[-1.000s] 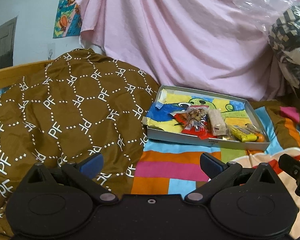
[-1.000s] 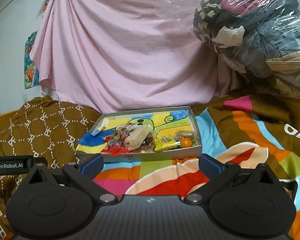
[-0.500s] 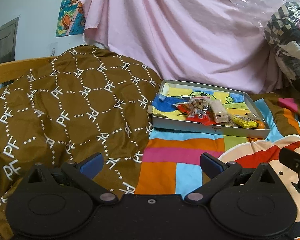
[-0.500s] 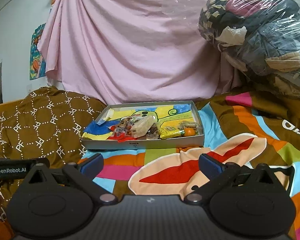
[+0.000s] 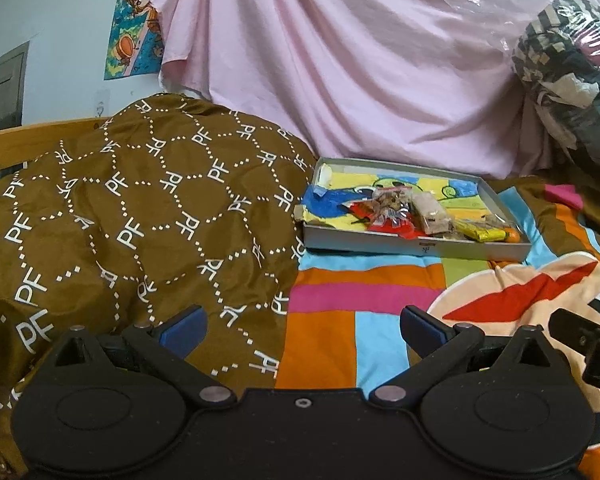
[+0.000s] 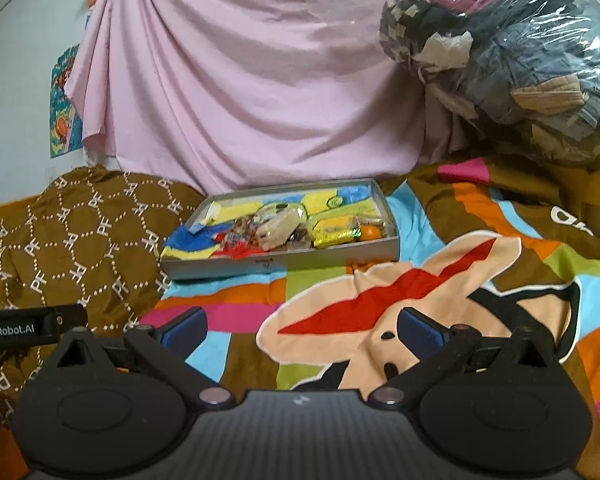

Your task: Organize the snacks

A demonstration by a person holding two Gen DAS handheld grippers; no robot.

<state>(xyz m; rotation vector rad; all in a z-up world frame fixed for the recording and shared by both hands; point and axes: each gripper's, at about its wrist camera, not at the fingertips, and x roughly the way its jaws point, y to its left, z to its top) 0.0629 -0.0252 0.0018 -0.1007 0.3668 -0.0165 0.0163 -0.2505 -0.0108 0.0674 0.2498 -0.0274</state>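
Left wrist view: the left gripper (image 5: 302, 326) has its blue-tipped fingers (image 5: 184, 325) spread wide, holding nothing. Ahead of them and well apart, a shallow grey tray (image 5: 400, 242) lies on the bed's striped colourful blanket (image 5: 364, 304), offset to the right of the finger gap. The snacks (image 5: 408, 212) are heaped in the tray's near half, toward its right end: clear packets, a red wrapper, a yellow bar (image 5: 482, 234) and a small orange item (image 5: 512, 235) at the near right corner. A brown patterned quilt (image 5: 132, 208) bulges against the tray's left end. A pink sheet (image 5: 340, 60) hangs behind.

Right wrist view: the right gripper (image 6: 302, 326) also has its fingers (image 6: 420, 330) spread apart and empty. The tray (image 6: 284, 262) sits well ahead, roughly in line with the gap, slightly left. The snacks (image 6: 284, 230) are bunched against its near wall. A plastic-wrapped bundle of clothes (image 6: 512, 60) stands at the far right of the bed.
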